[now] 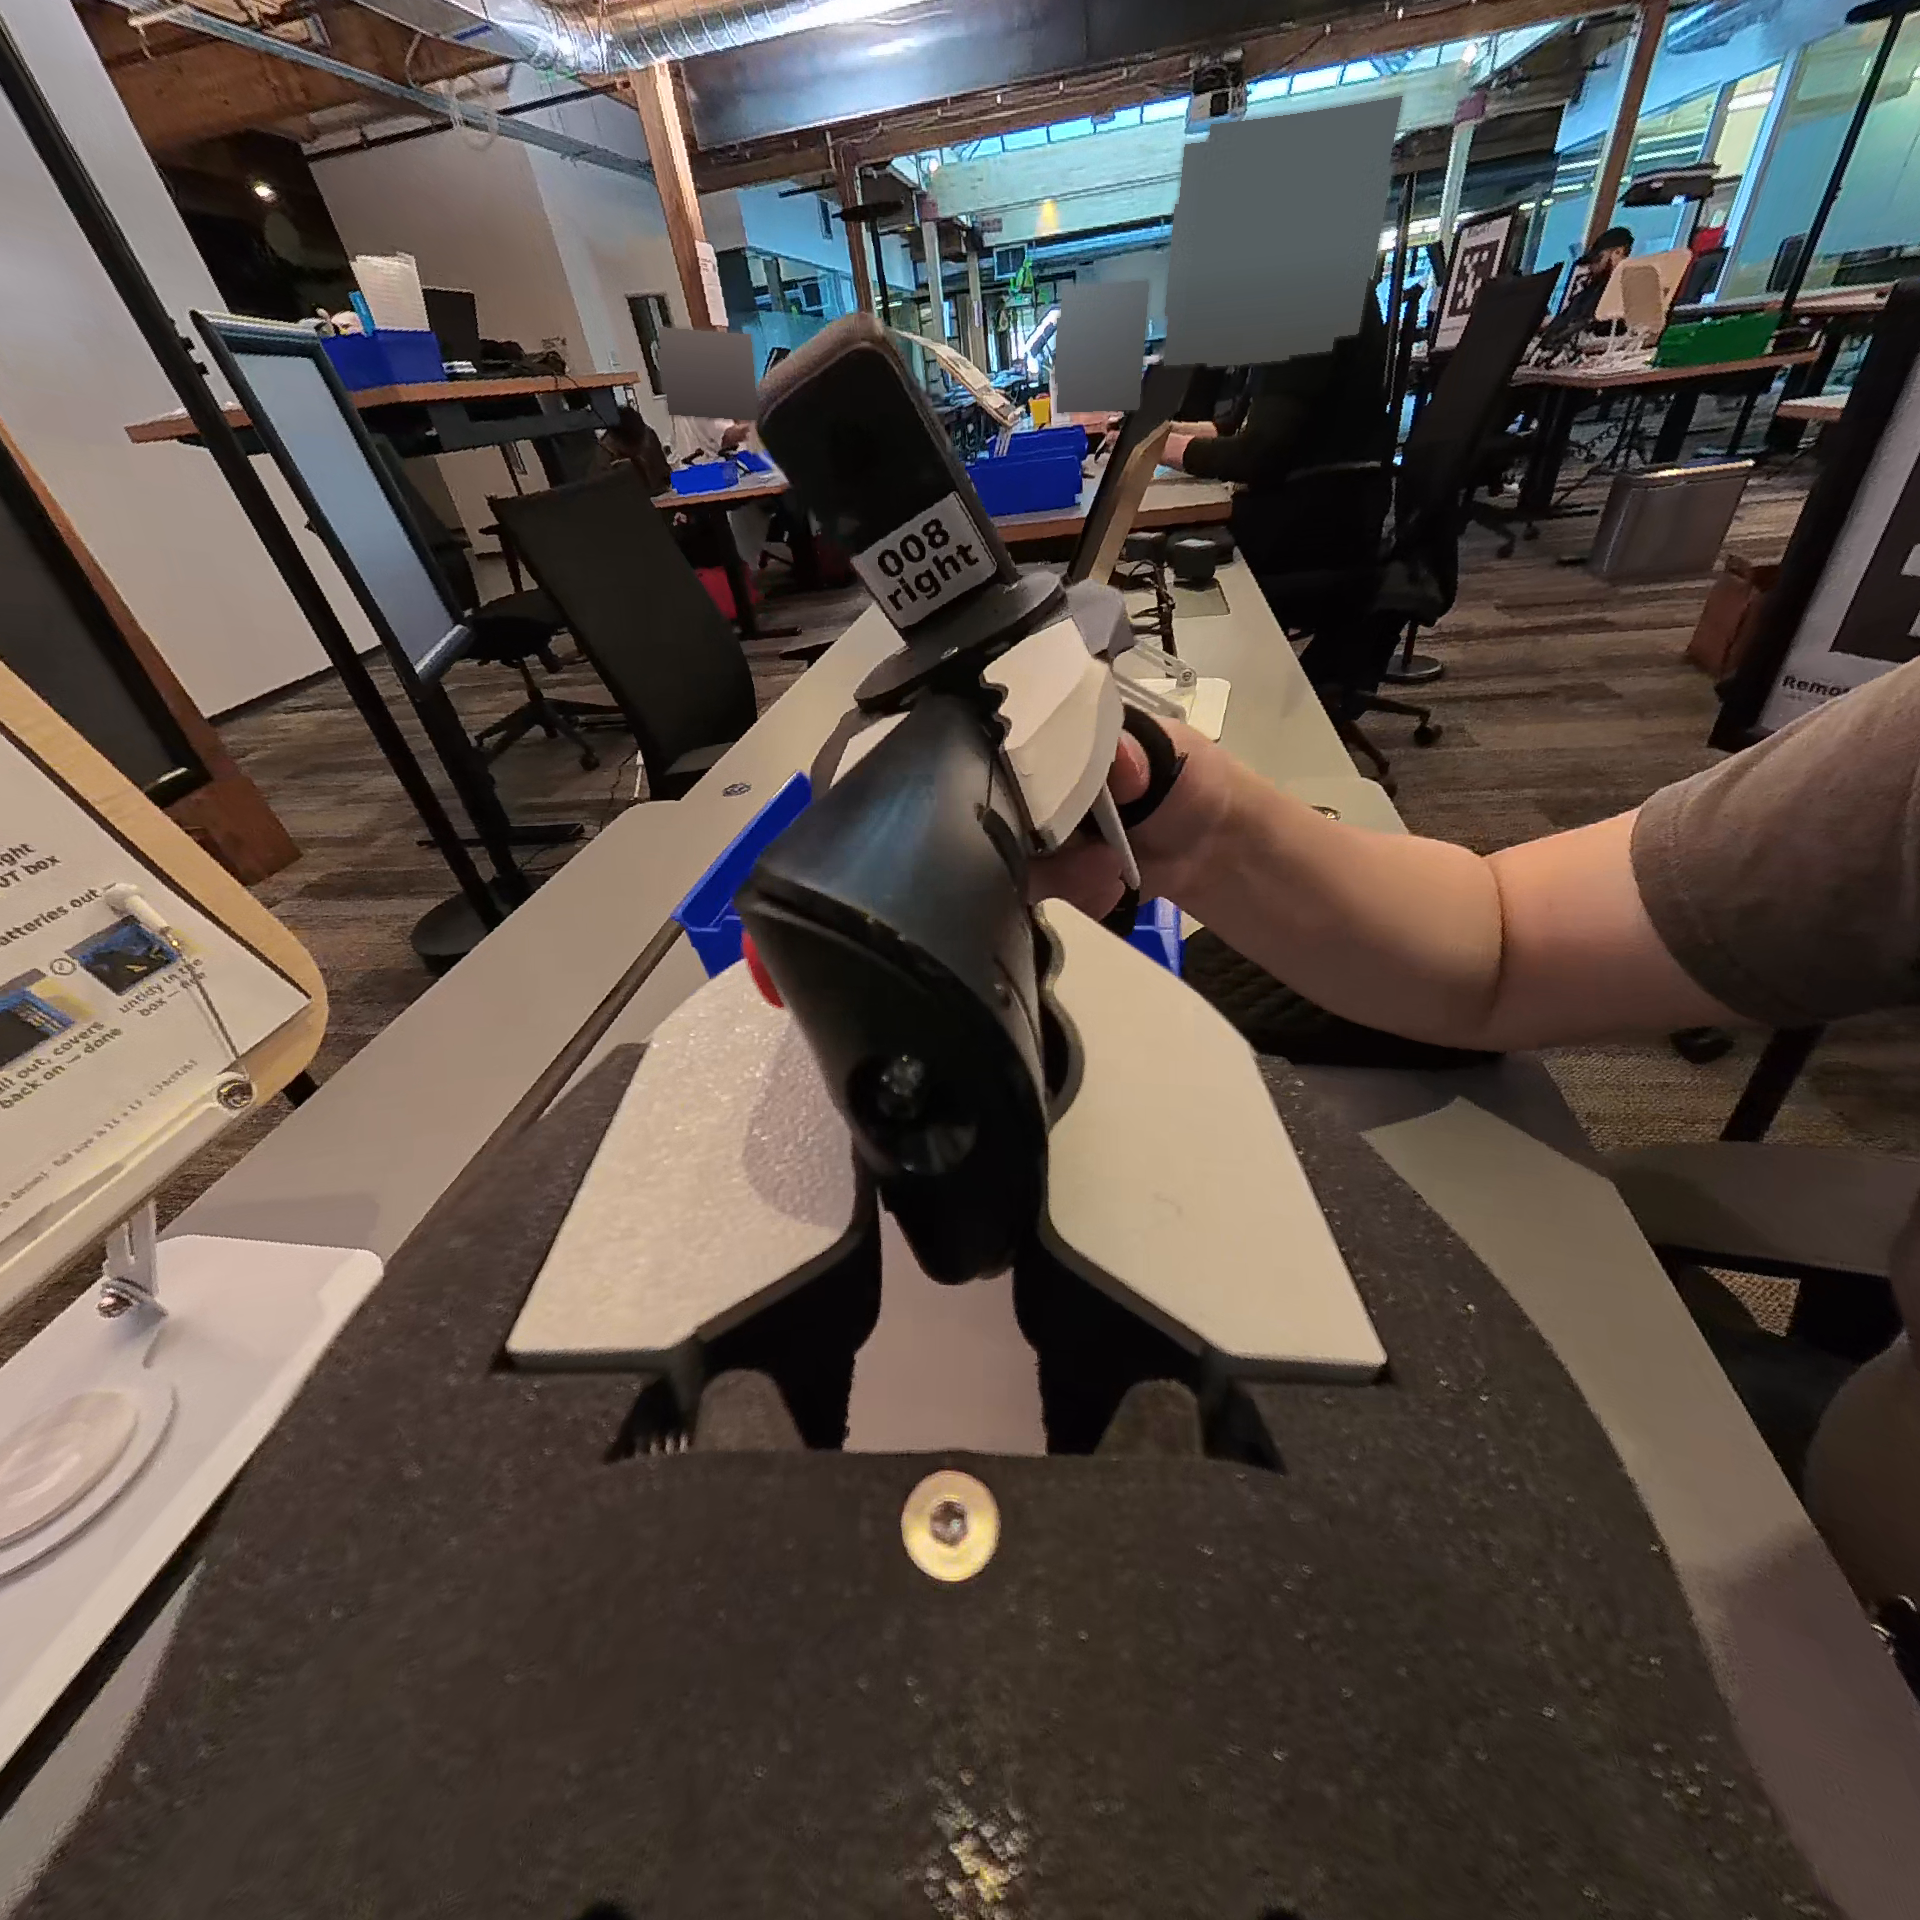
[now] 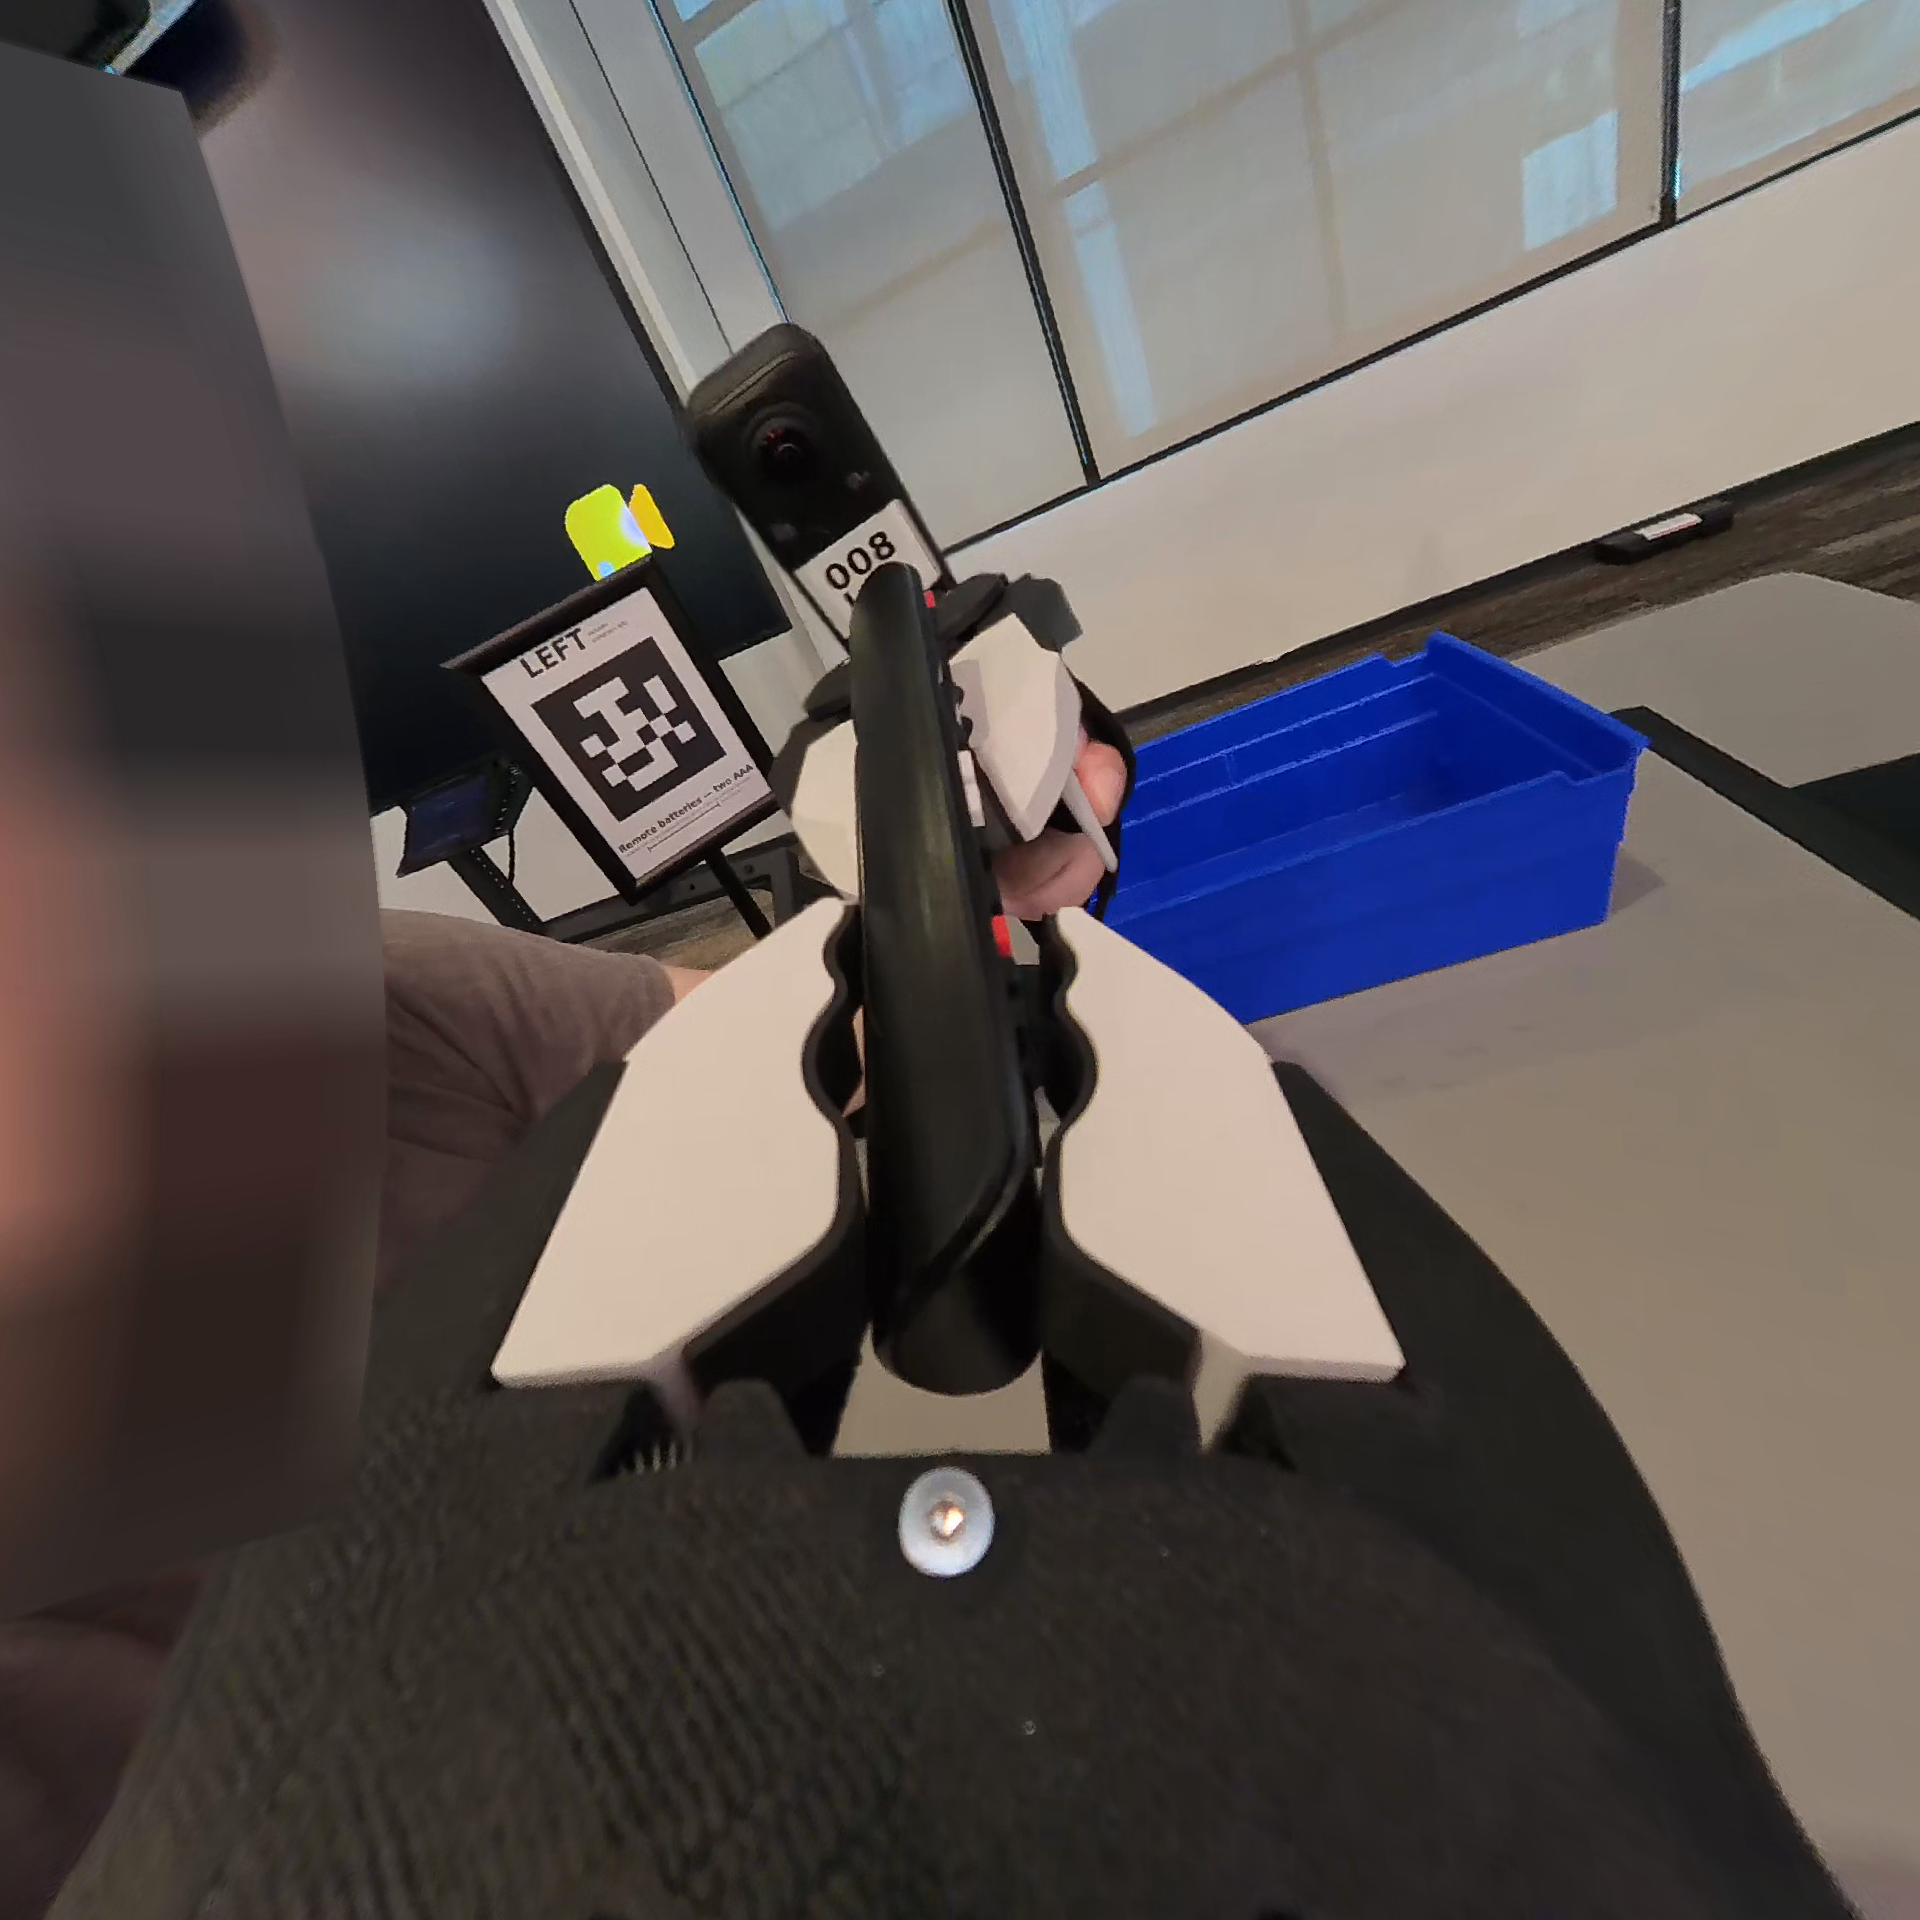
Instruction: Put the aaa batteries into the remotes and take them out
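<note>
We are clamping both grippers, left [image 1: 951, 1049] and right [image 2: 951, 997], onto one remote [image 2: 935, 1039], holding it over the table [image 2: 1507, 1091] near the bin [image 2: 1382, 810], probably to steady it for its battery cover, hidden here.

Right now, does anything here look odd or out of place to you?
One thing: the black remote is up in the air, pinched between both grippers at once, left gripper and right gripper, rather than lying on the table. The blue bin beyond looks empty. No damage or spills visible.
</note>
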### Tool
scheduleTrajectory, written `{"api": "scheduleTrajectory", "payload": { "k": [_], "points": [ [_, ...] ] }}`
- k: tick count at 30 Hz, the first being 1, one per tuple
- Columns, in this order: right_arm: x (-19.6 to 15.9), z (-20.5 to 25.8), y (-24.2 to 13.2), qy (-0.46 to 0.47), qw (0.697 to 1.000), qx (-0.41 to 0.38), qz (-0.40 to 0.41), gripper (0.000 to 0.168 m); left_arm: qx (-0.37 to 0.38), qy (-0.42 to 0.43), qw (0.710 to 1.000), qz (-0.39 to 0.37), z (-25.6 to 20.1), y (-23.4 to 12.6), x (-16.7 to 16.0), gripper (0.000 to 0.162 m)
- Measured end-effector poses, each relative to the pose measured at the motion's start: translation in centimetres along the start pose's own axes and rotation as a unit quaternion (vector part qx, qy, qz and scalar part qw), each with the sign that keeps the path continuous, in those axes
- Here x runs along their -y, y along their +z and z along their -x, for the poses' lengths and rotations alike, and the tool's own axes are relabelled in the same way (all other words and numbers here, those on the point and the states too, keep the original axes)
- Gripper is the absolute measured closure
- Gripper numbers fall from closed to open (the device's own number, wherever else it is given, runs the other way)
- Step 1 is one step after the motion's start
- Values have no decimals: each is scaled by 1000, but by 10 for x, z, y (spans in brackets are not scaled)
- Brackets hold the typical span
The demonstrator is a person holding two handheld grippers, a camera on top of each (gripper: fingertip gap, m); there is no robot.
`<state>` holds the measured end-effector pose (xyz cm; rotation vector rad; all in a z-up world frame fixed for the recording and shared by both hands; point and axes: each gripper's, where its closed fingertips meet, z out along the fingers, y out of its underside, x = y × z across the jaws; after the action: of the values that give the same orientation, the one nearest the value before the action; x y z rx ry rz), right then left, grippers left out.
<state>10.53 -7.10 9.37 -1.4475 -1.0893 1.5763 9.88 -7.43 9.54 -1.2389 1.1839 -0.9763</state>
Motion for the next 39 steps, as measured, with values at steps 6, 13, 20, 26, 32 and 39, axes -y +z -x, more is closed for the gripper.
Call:
{"api": "scheduleTrajectory", "payload": {
  "k": [6, 13, 20, 26, 32, 39],
  "points": [
    [-4, 8, 0, -29, 999, -9, 35, 135, -10, 5, 1000, -4, -6, -1, 5, 136],
    [-7, 10, 3, -26, 998, 0, 49, 135, -8, 18, 1000, 5, -7, -4, 7, 136],
    [-12, 2, -5, -50, 996, -24, 73, 122, -6, -3, 1000, 23, -1, -10, 2, 135],
    [-30, -9, -21, -47, 986, -64, 144, 105, -81, -88, 991, 56, -11, -2, -18, 136],
    [-68, -20, 2, -19, 972, -59, 227, 112, -103, -113, 980, 131, -14, 15, -57, 136],
    [-79, -17, 4, 9, 968, -33, 250, 139, -115, -113, 973, 163, -19, 15, -67, 136]
  ]
}}
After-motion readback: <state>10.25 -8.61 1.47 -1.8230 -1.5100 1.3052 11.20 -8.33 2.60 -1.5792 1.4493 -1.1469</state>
